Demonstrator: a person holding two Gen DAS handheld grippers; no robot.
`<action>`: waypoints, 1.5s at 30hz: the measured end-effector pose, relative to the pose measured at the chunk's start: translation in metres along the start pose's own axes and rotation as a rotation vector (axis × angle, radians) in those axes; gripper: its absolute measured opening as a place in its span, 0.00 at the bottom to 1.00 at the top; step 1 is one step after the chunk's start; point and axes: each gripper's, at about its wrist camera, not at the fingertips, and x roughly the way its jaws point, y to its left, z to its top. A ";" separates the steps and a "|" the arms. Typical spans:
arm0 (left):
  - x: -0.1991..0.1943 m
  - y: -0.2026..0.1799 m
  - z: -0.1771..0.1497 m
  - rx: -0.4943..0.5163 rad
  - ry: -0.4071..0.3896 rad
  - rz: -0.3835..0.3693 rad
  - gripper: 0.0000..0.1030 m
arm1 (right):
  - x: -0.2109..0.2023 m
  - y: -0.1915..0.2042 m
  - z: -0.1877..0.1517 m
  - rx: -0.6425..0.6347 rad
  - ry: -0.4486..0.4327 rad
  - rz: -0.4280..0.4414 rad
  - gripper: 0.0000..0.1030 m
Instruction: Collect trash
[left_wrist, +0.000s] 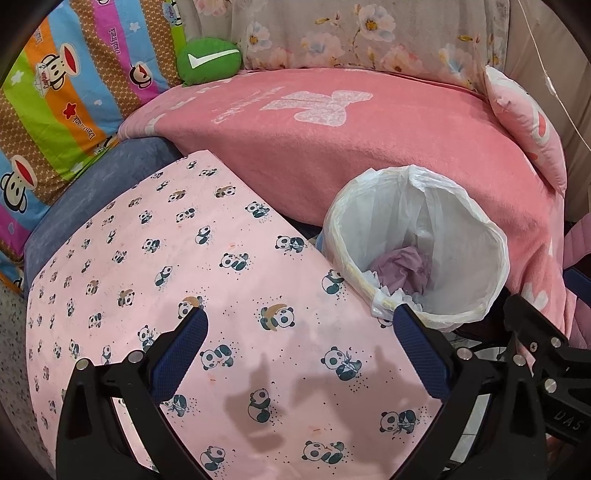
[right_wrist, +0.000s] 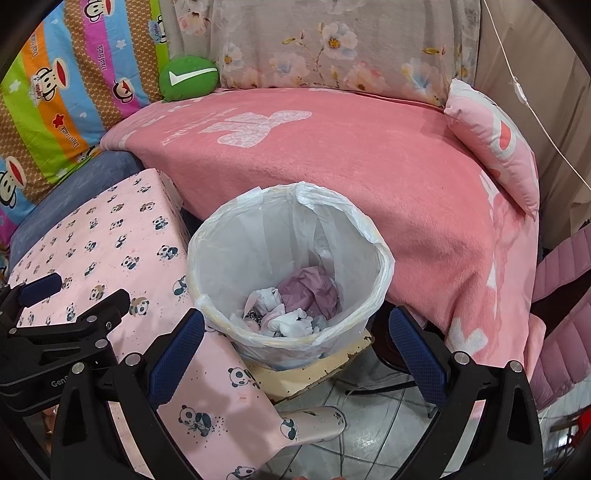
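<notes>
1. Left gripper: fingers spread wide and empty, hovering over the panda-print surface. No loose trash is visible on that surface, so a closing move here risks pinching only the cloth and dragging it.
2. Right gripper: fingers likewise spread and holding nothing, poised above the waste bin.
3. Trash location: crumpled purple paper and white tissue wads lie at the bottom of the bin, inside the white plastic liner.
4. Hazard, liner: it is loosely folded over the rim. A finger descending close to the rim could snag it and pull it inward or off.
5. Hazard, bin stability: the bin stands on a chipped cream board, close against the surface and beside the pink blanket. A sideways knock from either gripper could tip it and spill the contents onto the tiled floor.
6. Hazard, collision: the two grippers work near one another; crossing paths over the bin could bring them into contact.
</notes>
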 end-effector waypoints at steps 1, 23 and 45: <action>0.000 0.000 0.000 -0.002 0.000 0.000 0.93 | 0.000 0.000 0.000 0.000 0.000 -0.002 0.96; 0.001 -0.001 -0.002 0.000 0.007 0.000 0.93 | 0.001 -0.001 0.000 0.001 0.001 0.001 0.96; 0.002 -0.004 -0.002 0.006 0.013 -0.002 0.93 | 0.002 -0.002 0.001 0.000 0.001 0.001 0.96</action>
